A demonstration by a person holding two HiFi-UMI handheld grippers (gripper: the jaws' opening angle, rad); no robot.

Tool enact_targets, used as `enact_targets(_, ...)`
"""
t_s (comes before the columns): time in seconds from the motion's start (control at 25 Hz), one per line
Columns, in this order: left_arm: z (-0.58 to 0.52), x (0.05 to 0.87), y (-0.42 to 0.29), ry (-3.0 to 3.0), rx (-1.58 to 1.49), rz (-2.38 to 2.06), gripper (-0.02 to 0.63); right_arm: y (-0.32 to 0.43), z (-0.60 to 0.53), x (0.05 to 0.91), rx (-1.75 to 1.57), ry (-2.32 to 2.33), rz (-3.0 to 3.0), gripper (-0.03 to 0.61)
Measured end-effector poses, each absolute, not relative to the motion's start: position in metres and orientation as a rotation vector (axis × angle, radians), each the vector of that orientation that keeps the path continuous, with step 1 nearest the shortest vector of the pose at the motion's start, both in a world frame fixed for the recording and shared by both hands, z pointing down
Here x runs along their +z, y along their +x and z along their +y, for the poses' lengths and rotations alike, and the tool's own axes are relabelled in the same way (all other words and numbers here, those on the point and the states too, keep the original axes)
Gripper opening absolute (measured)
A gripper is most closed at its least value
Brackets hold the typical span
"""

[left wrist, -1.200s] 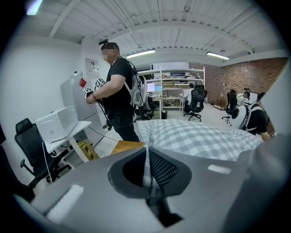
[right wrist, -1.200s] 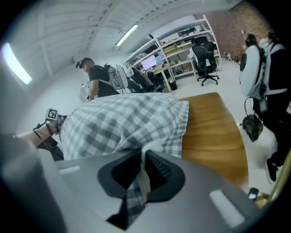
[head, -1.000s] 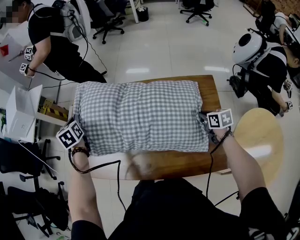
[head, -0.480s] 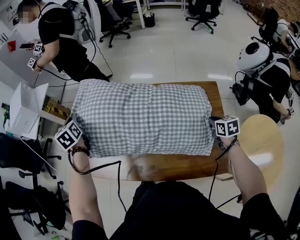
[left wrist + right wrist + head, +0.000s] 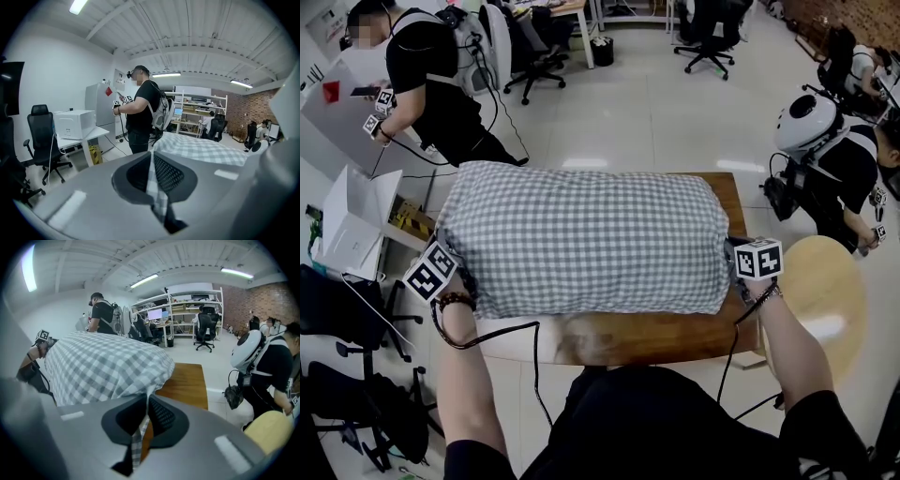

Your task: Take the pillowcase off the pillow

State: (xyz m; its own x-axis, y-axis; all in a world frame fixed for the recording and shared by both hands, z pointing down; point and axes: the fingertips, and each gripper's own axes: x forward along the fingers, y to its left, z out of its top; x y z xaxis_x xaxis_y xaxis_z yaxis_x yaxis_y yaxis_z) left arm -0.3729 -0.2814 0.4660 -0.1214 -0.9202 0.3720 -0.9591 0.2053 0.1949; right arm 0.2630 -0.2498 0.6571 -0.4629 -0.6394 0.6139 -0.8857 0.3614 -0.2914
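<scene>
Pillowcase [image 5: 586,239] long axis runs left-right across table [image 5: 656,333]; left gripper [image 5: 461,277] and right gripper [image 5: 731,251] clamp its opposite ends, forearms reaching forward.

grey-checked fabric pillowcase [image 5: 586,239], stuffed, across brown wooden table [image 5: 666,336] | left tool [image 5: 467,277] at its near-left corner, fabric pinched between jaws | right tool [image 5: 729,251] at its right end, fabric pinched likewise | round pale wooden seat [image 5: 825,281] right of table | open white cardboard box [image 5: 352,225] left of table | person in black shirt [image 5: 431,80] behind, far left
</scene>
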Motion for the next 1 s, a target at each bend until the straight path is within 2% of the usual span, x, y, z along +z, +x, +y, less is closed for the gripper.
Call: enact_targets(1.0, -0.279, 0.469, -0.403, 1.685, 0.078, -2.072, 0.005, 0.312, -0.231, 0.636, 0.799, 1.514, -2.126, 0.012)
